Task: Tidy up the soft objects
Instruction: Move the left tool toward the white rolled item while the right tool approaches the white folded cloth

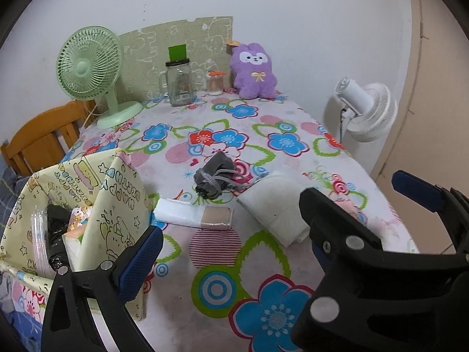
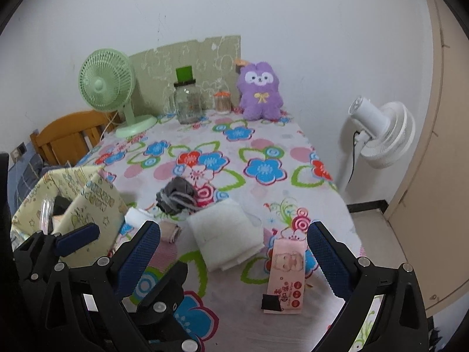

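Left gripper: held low over the near table edge, pointing along the table toward the wall; fingers spread wide, nothing between them. In the left wrist view the right gripper crosses in front of it at 3 to 4 o'clock.

Right gripper: same low, forward-pointing pose, fingers spread wide and empty. One pink packet printed with a face lies flat on the cloth just ahead of the gap, toward the right finger.

Table: one, covered by a flowered cloth.

Soft things on the cloth, middle distance:
- White folded cloth: one, lying flat at centre, just beyond the gripper tips.
- Rolled white-and-beige bundle: one, at 9 o'clock of the folded cloth, close beside it.
- Grey drawstring pouch: one, crumpled, at 11 o'clock of the folded cloth, its cord trailing toward that cloth.

Yellow printed storage bag: one, standing open at the left table edge, 9 o'clock of the bundle; dark and clear items inside cannot be made out.

Far end, against the wall:
- Green desk fan: one, at 11 o'clock.
- Glass jar: one, with a dark lid, at 12 o'clock.
- Small container with an orange top: one.
- Purple plush toy: one, sitting upright at 1 o'clock.

Off the table: one wooden chair at 10 o'clock, one white standing fan at 2 o'clock.
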A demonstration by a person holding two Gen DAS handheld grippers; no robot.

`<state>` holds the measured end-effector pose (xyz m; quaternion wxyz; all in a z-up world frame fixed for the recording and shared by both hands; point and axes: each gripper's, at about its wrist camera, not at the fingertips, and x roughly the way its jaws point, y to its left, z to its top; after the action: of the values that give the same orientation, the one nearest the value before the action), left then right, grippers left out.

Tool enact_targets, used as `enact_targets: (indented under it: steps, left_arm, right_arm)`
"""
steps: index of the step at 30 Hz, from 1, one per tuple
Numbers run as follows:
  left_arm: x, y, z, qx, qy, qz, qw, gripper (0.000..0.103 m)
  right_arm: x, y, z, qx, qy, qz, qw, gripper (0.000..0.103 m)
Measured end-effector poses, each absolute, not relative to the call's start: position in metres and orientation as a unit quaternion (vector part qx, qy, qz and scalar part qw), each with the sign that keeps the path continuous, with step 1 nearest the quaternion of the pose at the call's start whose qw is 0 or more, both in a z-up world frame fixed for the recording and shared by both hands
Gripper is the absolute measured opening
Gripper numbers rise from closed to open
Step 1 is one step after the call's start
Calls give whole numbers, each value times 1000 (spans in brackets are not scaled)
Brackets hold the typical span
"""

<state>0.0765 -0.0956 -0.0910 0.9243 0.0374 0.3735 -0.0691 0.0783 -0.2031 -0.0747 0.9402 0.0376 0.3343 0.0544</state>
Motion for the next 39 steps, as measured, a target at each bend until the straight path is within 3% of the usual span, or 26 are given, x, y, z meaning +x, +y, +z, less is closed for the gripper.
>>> enact_targets:
  steps: [21, 39]
  left_arm:
    - [127, -93, -134, 6, 443, -1, 897, 100]
    - [158, -96, -149, 19, 452, -6, 892, 101]
  right_arm:
    - [130, -208, -115, 39, 382, 67, 921, 102]
    - [171, -205, -138, 32, 418, 102, 902, 102]
